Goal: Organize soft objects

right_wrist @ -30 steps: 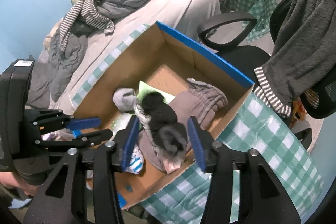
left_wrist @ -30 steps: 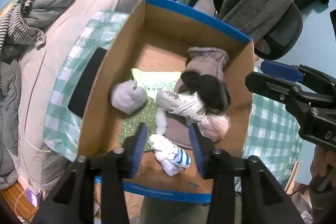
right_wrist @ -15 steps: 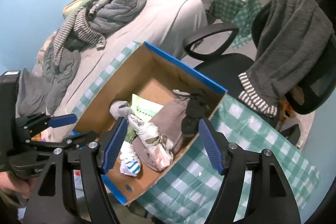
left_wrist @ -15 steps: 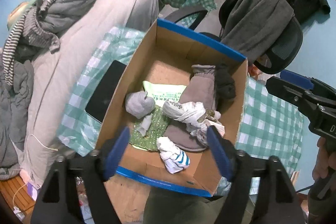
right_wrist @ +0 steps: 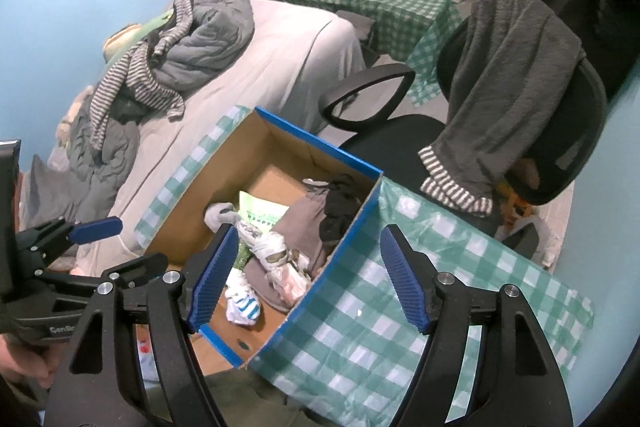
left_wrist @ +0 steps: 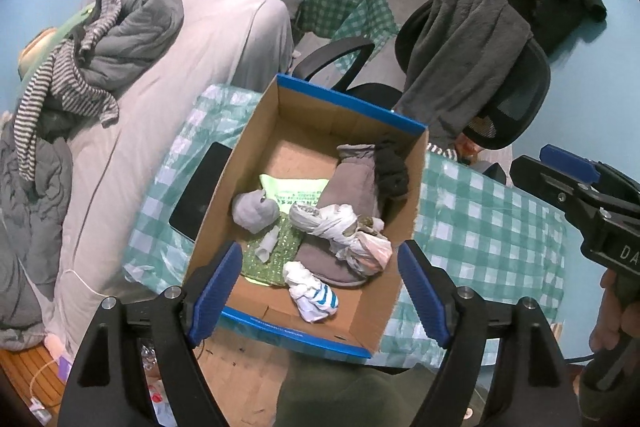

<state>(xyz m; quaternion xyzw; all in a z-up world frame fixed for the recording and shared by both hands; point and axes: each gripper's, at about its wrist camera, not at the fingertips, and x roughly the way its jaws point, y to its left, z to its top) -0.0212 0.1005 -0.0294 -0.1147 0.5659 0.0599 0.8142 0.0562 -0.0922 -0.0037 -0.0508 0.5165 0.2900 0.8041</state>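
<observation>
An open cardboard box (left_wrist: 352,103) with blue rims stands on the checked table. Inside lie a grey sock ball (left_wrist: 254,213), a knotted white bundle (left_wrist: 328,223), a black sock (left_wrist: 390,167) at the far right corner, a white-and-blue striped sock (left_wrist: 312,297), a grey-brown garment (left_wrist: 352,187) and a green bag (left_wrist: 296,187). My left gripper (left_wrist: 320,247) hangs open high over the box's near end, nothing between its pads. My right gripper (right_wrist: 309,233) is open too, above the box's (right_wrist: 320,141) right wall, empty.
A green checked cloth (left_wrist: 492,227) covers the table right of the box. A flat black slab (left_wrist: 200,191) lies left of the box. Behind stand an office chair with a grey fleece (left_wrist: 472,59) and a bed piled with clothes (left_wrist: 120,19).
Both grippers have risen away from the box and their jaws have spread wide. The black sock that sat between the right jaws now lies in the box's far right corner.
</observation>
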